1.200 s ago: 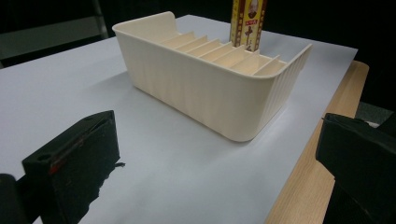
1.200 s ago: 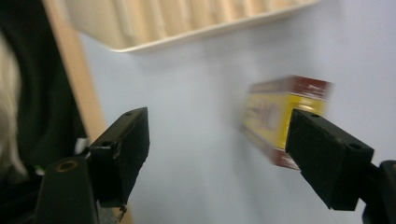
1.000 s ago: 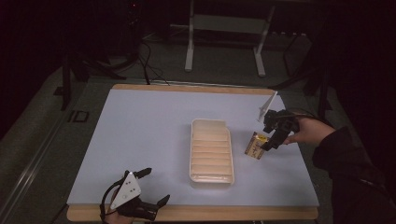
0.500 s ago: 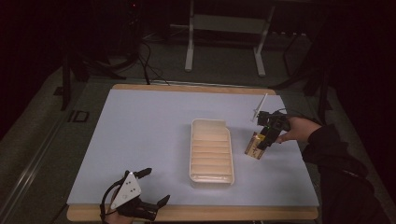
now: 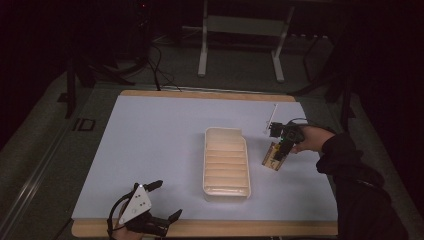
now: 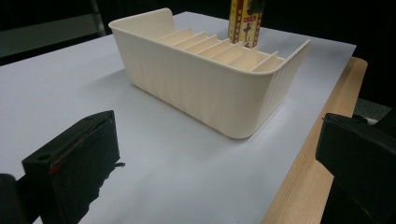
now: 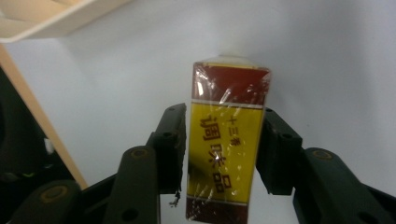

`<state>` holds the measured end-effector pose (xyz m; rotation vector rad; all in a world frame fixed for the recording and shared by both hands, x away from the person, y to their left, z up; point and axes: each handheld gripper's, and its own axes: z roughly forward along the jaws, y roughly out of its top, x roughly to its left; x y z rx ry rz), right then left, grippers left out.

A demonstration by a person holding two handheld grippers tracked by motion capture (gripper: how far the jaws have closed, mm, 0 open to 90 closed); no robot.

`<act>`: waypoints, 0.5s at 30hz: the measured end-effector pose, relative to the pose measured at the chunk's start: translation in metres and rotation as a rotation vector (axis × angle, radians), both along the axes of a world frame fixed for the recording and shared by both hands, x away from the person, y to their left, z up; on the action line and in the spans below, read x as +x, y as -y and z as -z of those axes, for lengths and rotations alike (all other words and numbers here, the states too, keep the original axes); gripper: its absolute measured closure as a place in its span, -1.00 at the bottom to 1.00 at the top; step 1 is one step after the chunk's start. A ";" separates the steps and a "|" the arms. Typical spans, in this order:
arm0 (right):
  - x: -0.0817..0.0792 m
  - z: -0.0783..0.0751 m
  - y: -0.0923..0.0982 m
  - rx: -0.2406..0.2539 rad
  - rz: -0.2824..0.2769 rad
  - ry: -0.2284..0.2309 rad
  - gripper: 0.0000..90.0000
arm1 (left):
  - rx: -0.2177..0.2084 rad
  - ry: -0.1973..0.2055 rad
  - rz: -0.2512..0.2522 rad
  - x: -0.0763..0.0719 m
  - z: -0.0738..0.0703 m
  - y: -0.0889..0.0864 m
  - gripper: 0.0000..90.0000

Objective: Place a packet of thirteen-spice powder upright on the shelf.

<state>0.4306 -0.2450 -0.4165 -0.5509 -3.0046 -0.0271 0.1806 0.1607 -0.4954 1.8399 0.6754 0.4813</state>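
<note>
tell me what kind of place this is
Probably a lab or workshop set up for recording, not a home: a work table under a plain white sheet, a hand-held gripper trailing a cable, and bare metal stand legs on a dim floor behind.

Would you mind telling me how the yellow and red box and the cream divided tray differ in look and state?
The box is yellow and red with printed characters under a shiny wrap; the tray is plain cream with ribbed walls. The box is closed and slim; the tray is open-topped, larger and split by dividers. The right gripper presses its jaws on the box's sides; the tray stands untouched. Both are on the white table cover.
</note>
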 end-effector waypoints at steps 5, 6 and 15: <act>0.002 0.001 0.000 -0.032 -0.008 0.042 0.50 | -0.001 0.000 0.000 0.000 0.000 0.000 -1.00; 0.002 0.000 0.001 -0.038 -0.020 0.047 0.50 | -0.002 0.000 -0.001 0.000 0.000 0.000 -1.00; -0.002 -0.021 0.002 -0.010 -0.113 0.117 0.50 | -0.003 -0.001 -0.002 0.000 0.000 0.000 -1.00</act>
